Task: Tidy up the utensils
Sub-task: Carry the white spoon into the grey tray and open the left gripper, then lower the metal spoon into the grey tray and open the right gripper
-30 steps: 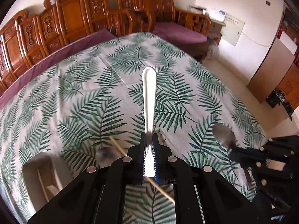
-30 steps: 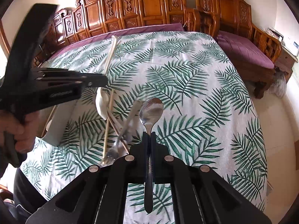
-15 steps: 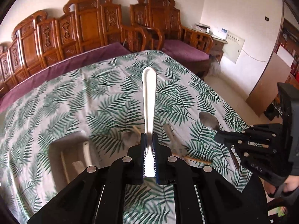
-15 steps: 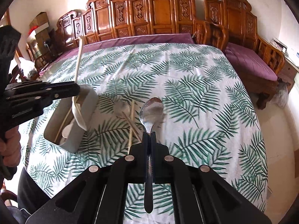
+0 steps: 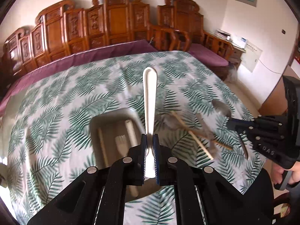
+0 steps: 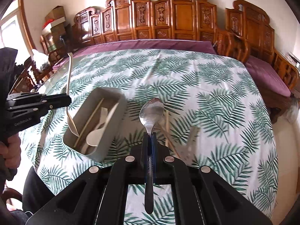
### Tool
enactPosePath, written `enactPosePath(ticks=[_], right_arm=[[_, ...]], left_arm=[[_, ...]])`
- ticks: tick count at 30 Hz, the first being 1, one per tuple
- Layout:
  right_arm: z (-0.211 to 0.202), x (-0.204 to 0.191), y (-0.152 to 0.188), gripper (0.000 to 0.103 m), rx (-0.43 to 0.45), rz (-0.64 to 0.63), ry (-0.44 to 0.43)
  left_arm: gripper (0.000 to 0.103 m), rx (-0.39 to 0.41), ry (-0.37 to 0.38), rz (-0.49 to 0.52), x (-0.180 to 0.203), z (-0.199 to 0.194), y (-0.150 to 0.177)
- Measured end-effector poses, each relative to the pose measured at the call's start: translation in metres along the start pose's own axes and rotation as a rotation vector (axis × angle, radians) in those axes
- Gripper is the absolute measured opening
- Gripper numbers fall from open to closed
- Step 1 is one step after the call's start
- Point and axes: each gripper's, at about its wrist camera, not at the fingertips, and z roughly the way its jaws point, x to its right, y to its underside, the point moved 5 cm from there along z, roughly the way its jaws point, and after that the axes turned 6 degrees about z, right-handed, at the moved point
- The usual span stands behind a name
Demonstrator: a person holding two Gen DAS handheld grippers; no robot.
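Left gripper (image 5: 149,146): my jaws are clamped on a pale utensil handle (image 5: 149,101), held above the tray (image 6: 112,95).
Right gripper (image 6: 150,140): I grip a metal spoon (image 6: 151,112) by its handle, bowl forward.
Tray: holds a fork (image 6: 103,114), a chopstick (image 6: 90,121) and a spoon.
Tablecloth (image 6: 206,93): loose chopsticks (image 6: 166,123) lie right of the tray.

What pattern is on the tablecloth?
Green fern leaves on white tablecloth, clearest in the right wrist view.

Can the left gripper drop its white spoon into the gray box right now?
Probably yes. The left gripper holds the white spoon right above the gray box, whose top is open.
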Motion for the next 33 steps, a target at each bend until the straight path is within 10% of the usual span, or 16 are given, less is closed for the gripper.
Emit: enactPosePath(ticks=[22, 33], right_arm=[[0.024, -0.066, -0.025, 0.004, -0.015, -0.088, -0.057], [0.057, -0.100, -0.037, 0.004, -0.060, -0.113, -0.107]], left_arm=[[0.007, -0.142, -0.030, -0.077, -0.044, 0.054, 0.045], [0.024, -0.085, -0.037, -0.115, -0.063, 0.035, 0.047]])
